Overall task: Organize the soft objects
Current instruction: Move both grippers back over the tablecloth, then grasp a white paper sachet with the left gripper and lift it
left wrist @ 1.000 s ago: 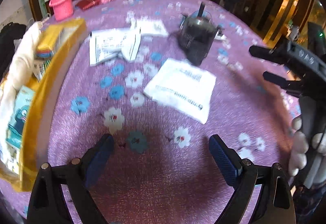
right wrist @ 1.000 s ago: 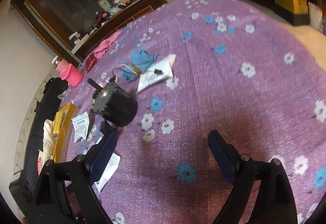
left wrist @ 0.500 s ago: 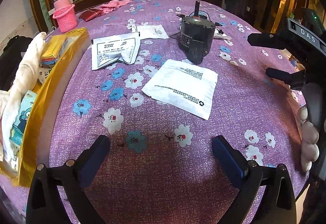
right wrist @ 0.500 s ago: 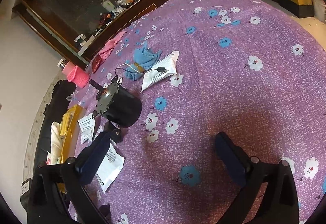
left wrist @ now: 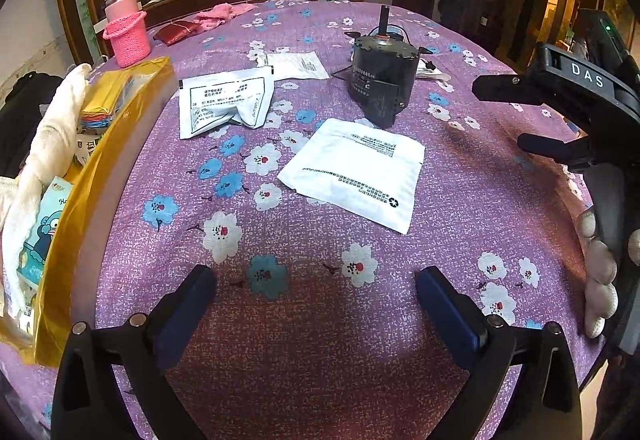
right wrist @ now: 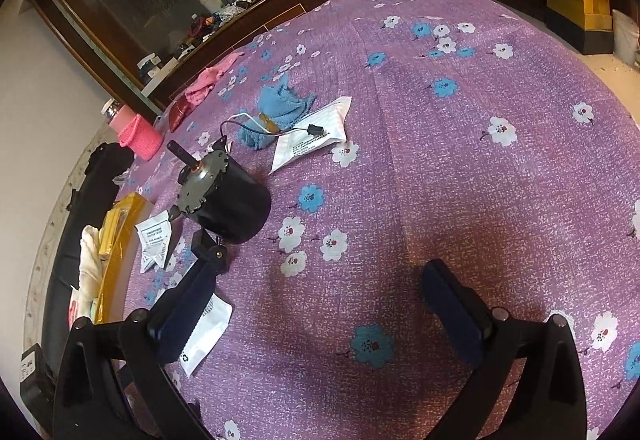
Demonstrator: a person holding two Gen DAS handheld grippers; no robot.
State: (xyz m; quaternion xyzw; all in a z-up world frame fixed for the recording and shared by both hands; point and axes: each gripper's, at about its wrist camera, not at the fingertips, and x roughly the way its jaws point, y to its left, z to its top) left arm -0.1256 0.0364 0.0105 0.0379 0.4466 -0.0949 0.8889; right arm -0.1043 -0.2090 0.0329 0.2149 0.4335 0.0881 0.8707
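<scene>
My left gripper hangs open over the purple flowered tablecloth, with nothing between its fingers. A flat white packet lies just beyond it. A crumpled white packet lies further back on the left. My right gripper is also open and empty; it shows at the right edge of the left wrist view, right gripper, held by a gloved hand. A blue cloth and another white packet lie far ahead of it. A pink cloth is at the far edge.
A black motor with a shaft and wire stands mid-table. A gold box at the left edge holds a white towel and a tissue pack. A pink knitted cup and a red pouch sit at the back.
Both grippers' jaws have spread a little wider. The left wrist view was blurred and is now steady. Nothing on the table has moved.
</scene>
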